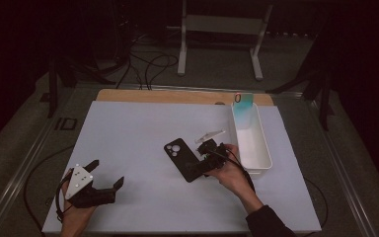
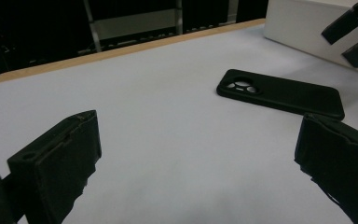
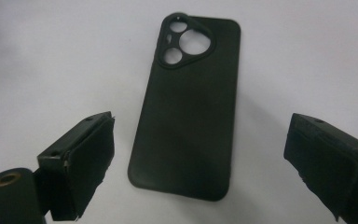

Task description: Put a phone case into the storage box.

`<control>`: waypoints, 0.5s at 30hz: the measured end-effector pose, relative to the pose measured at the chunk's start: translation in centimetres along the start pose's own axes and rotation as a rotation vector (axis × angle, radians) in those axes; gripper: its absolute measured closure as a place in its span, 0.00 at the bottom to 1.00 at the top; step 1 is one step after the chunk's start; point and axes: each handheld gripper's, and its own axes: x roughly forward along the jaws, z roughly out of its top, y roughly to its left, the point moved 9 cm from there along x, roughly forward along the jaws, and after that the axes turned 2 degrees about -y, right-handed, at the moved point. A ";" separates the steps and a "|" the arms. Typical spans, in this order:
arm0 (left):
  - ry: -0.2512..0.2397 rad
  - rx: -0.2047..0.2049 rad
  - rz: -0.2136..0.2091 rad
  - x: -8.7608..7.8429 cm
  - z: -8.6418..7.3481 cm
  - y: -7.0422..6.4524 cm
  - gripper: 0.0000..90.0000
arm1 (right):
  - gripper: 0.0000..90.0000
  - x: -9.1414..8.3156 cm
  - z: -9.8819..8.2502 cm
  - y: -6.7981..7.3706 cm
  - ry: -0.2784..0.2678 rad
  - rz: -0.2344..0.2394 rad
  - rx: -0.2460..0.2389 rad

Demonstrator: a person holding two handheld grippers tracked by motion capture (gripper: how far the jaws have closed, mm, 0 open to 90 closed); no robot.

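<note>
My right gripper (image 3: 200, 158) jaws apart over the case (image 3: 186, 107); left gripper (image 2: 196, 158) apart too. Case looks light, floppy, flat — I'd pinch its long edges.

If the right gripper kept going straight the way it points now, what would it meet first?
Most likely the black phone case: it lies flat on the white table, centred between the open jaws of the right gripper. How far above it the gripper is remains unclear.

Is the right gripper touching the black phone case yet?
Apart. In the right gripper view, the right gripper stands open, white table surface showing between each jaw and the black phone case.
</note>
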 end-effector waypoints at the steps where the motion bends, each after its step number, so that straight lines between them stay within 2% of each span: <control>1: 0.000 0.001 0.000 0.0 0.0 0.0 0.01 | 0.10 0.3 0.0 0.0 0.006 0.001 -0.004; 4: 0.001 0.003 0.001 0.0 0.0 0.0 0.01 | 0.09 1.5 -0.3 0.1 0.037 -0.002 0.000; 15: 0.001 0.003 0.000 0.0 0.0 0.0 0.01 | 0.10 3.8 -1.1 0.4 0.105 0.001 0.004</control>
